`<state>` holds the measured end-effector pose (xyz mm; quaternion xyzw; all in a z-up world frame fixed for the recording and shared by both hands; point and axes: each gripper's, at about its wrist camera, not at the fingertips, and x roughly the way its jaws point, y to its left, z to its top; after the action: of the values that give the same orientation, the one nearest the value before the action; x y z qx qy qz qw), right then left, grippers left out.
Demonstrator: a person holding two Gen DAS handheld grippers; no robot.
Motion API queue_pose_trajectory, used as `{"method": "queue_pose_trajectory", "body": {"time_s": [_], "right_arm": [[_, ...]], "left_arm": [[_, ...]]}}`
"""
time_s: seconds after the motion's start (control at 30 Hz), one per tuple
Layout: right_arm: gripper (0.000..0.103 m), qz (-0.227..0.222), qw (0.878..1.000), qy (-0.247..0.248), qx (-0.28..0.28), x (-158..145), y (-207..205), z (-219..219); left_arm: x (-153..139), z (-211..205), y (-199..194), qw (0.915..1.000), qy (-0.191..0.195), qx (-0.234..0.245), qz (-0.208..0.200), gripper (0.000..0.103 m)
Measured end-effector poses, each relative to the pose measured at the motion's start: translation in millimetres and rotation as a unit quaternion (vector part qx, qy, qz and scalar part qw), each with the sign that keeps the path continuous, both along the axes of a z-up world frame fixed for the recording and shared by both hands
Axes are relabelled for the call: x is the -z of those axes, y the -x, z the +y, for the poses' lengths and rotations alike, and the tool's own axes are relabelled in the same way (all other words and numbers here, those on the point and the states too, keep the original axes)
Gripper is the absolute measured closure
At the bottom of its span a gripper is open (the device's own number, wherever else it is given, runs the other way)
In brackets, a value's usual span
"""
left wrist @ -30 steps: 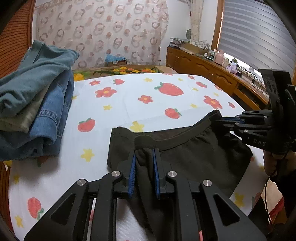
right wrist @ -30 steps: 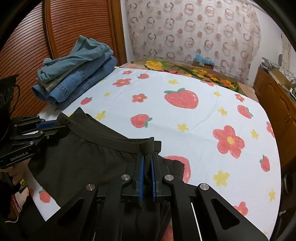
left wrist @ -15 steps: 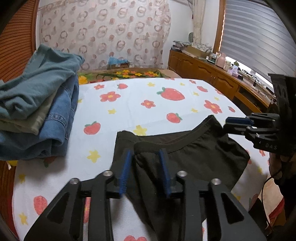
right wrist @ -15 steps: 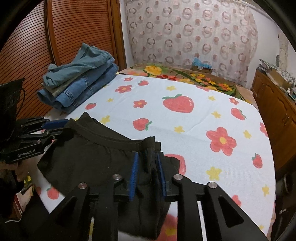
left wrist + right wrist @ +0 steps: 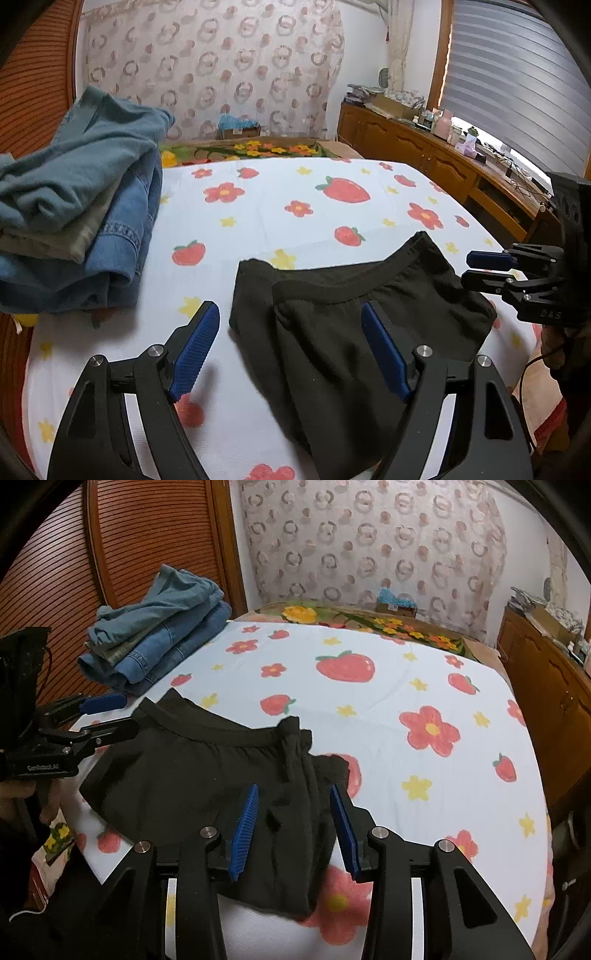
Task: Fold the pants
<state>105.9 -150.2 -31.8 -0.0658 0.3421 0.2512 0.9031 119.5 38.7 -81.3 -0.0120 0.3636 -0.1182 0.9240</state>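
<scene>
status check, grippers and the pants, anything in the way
Left gripper and right gripper open, fingers just spread, nothing pinched. Black pants lying folded on the bed sheet. Stack of folded clothes well aside.

A stack of folded clothes (image 5: 77, 218), teal on top and denim beneath, sits far left on the strawberry-and-flower sheet (image 5: 295, 206). A wooden cabinet (image 5: 424, 155) lines the right wall, a patterned curtain (image 5: 221, 74) hangs behind.
</scene>
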Motion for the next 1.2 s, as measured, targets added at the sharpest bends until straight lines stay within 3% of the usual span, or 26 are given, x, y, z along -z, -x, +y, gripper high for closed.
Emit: {"method": "queue_pose_trajectory", "body": {"time_s": [0.47,0.7,1.0,1.03,1.1,1.2], "right_arm": [[0.056,0.037,0.999,0.013,0.016,16.3,-30.4,5.4],[0.056,0.048,0.999,0.011,0.010,20.7,-41.1,10.9],[0.057,0.042,0.999,0.012,0.000,23.9,-44.9,18.8],[0.058,0.042,0.999,0.012,-0.002,24.2,-44.9,20.0],[0.072,0.041,0.999,0.010,-0.010,25.1,-43.3,22.7],[0.077,0.039,0.999,0.010,-0.016,25.7,-39.6,26.8]], "left_arm": [[14.2,5.1,-18.2,0.9995,0.011,0.001,0.029,0.023],[22.4,6.6,-29.2,0.9988,0.011,0.003,0.047,0.038],[28.6,4.7,-30.1,0.9987,0.001,0.004,0.050,0.041],[28.8,4.6,-29.7,0.9988,0.000,0.005,0.049,0.040],[29.0,4.8,-30.1,0.9988,0.000,0.005,0.048,0.040],[29.2,4.7,-29.9,0.9988,0.001,0.004,0.048,0.040]]}}
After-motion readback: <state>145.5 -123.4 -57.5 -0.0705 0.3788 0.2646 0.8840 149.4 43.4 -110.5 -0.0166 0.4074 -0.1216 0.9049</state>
